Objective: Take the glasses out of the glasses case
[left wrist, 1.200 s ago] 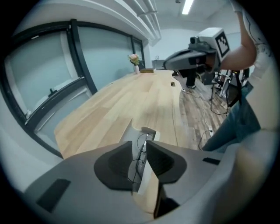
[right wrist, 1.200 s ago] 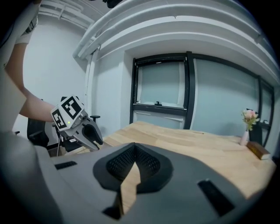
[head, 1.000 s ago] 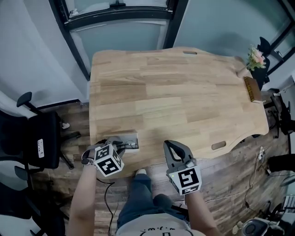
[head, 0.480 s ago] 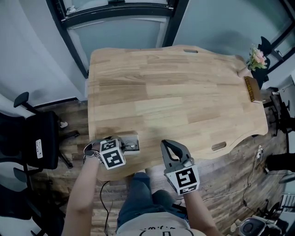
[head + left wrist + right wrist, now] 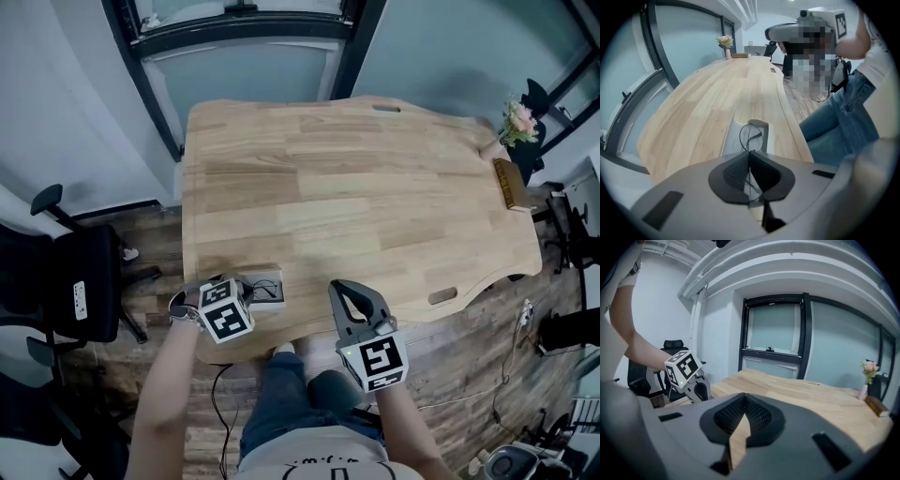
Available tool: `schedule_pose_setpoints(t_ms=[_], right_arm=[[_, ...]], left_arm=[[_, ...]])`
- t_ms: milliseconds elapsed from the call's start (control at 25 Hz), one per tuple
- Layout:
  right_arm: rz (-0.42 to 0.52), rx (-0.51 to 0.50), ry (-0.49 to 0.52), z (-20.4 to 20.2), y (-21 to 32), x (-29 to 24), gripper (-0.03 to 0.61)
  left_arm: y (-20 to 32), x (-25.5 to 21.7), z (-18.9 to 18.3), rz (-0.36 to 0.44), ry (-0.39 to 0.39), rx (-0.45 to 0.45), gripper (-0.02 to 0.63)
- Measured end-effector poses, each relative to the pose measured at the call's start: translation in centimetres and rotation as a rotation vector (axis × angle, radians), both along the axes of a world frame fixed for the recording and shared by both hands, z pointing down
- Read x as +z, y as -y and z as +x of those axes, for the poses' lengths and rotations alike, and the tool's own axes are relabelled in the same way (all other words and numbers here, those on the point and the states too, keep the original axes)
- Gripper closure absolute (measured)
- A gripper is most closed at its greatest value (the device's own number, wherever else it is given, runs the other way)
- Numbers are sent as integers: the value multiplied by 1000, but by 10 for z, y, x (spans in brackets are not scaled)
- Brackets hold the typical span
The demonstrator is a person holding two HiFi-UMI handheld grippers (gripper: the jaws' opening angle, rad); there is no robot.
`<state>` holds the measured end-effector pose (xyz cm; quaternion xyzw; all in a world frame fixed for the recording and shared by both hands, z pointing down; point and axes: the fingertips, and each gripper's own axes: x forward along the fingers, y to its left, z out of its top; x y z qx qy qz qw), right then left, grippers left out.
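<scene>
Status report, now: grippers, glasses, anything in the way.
Left gripper jaws shut on the glasses. Glasses not yet out of the open case. Right gripper shut, empty, off to the side. Nothing blocking the lift.

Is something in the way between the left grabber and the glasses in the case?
No, nothing that I can see. The glasses case lies open, and the left gripper is already shut on the thin frame of the glasses there.
</scene>
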<state>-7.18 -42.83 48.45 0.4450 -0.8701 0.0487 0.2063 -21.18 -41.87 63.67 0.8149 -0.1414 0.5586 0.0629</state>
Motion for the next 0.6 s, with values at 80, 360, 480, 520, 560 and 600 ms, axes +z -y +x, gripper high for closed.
schedule_pose_setpoints(t_ms=[80,360,480,520,560,600], right_arm=[[11,0,2,0,-1,-7,566],[98,-21,11,-1,-4,-39,566],[112,-21,19,6,-7,-45,566],[116,-18,22,9,-8,-46,566],[122,-15,28,13,-8,-47,566],[131,-13,35,17,-7,-49,566]], left_arm=[[2,-11,-2,32,-4,-16,591],[12,-48,-10,119,-2,-61,591],[11,-56,-8,137,7,-66,591],[11,-58,-8,141,10,-70,591],[13,-61,-7,146,11,-75,591],[14,-64,-5,151,9,-81,591]])
